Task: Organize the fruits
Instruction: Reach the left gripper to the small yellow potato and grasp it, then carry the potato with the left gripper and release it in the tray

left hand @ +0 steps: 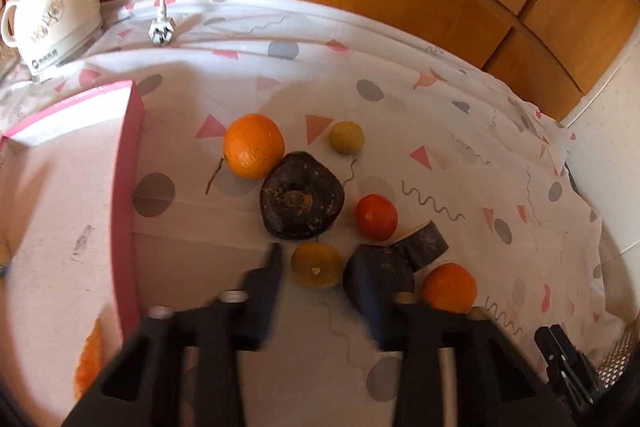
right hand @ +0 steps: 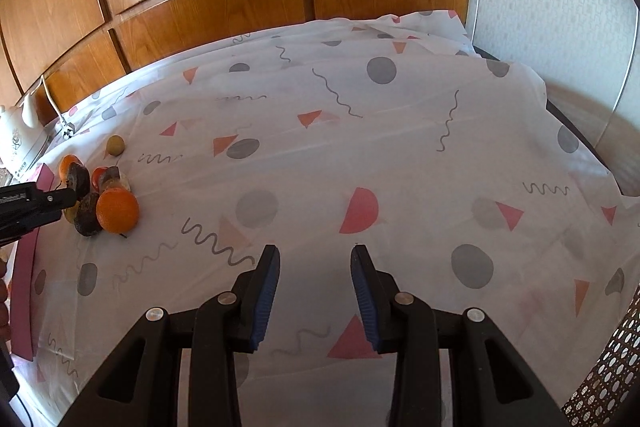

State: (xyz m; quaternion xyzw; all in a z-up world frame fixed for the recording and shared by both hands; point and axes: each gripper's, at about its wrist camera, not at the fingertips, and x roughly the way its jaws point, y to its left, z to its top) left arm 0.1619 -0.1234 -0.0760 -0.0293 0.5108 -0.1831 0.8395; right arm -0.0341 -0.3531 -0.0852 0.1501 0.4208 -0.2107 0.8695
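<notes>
I'm looking down on a bench under a thin white cloth [right hand: 360, 147] printed with grey dots, pink triangles and grey squiggles. Glossy brown wooden panels [right hand: 200, 7] run along its far edge, and pale patterned wallpaper [right hand: 540, 7] stands past its right edge. At the far left corner sits a white ceramic kettle [left hand: 52, 23] with a white cord and plug [left hand: 160, 31] lying beside it. There's a round logo and small print at the kettle's base, too small for me to read.

A shallow pink-walled box [left hand: 128, 187] lies along the left edge, with the fruit clustered just right of it. My left hand-held gripper [left hand: 318, 255] is open, its blurred fingers standing either side of a small yellow-orange mandarin [left hand: 316, 265] with a gap showing on the left. The mandarin's stem end faces up at the camera. Beyond it sit a dark brown round fruit [left hand: 300, 201], calyx up, touching a large orange [left hand: 254, 145]. Close by are a small yellow-green fruit [left hand: 346, 137] and a red round fruit [left hand: 376, 217].

My right hand-held gripper [right hand: 314, 251] hangs open over bare cloth mid-bench, holding nothing
</notes>
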